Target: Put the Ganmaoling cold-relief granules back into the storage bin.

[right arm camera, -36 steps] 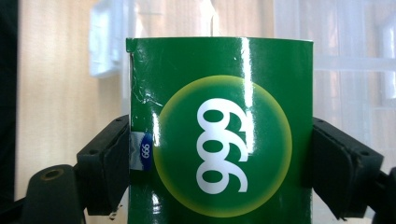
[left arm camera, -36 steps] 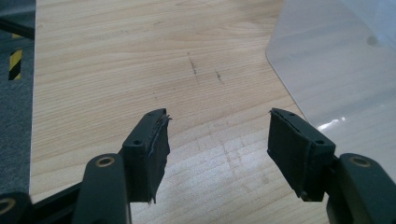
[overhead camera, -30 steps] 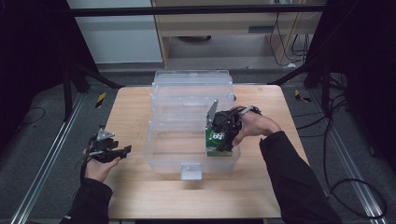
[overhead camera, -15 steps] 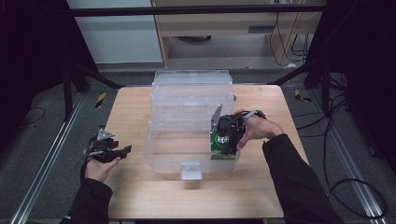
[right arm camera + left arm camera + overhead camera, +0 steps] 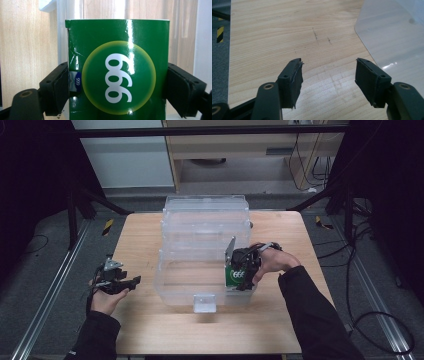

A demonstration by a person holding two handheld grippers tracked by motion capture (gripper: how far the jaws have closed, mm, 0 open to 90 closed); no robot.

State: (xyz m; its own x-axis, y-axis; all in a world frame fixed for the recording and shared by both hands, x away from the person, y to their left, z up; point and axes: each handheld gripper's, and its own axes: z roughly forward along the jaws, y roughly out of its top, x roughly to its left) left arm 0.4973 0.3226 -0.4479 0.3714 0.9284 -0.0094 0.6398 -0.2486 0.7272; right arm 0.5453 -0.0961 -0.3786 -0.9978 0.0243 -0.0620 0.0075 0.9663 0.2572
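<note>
A green box (image 5: 117, 67) with a white "999" in a yellow circle sits between the pads of my right gripper (image 5: 117, 87), which is shut on its two sides. In the high view the right gripper (image 5: 235, 282) holds the green box (image 5: 233, 278) upright in the front right corner of a clear plastic bin (image 5: 205, 207). My left gripper (image 5: 131, 281) rests low over the table's left side, apart from the bin. Its jaws stand wide in the left gripper view, with the left gripper (image 5: 328, 75) open over bare wood.
The clear bin stands in the middle of the wooden table (image 5: 145, 235) and has a white latch (image 5: 204, 303) at its front. A corner of the bin (image 5: 392, 37) lies ahead and right of the left jaws. Dark floor and metal rails surround the table.
My right hand has sunk a little with the green box, deeper into the bin's front right corner. The left hand has kept still.
</note>
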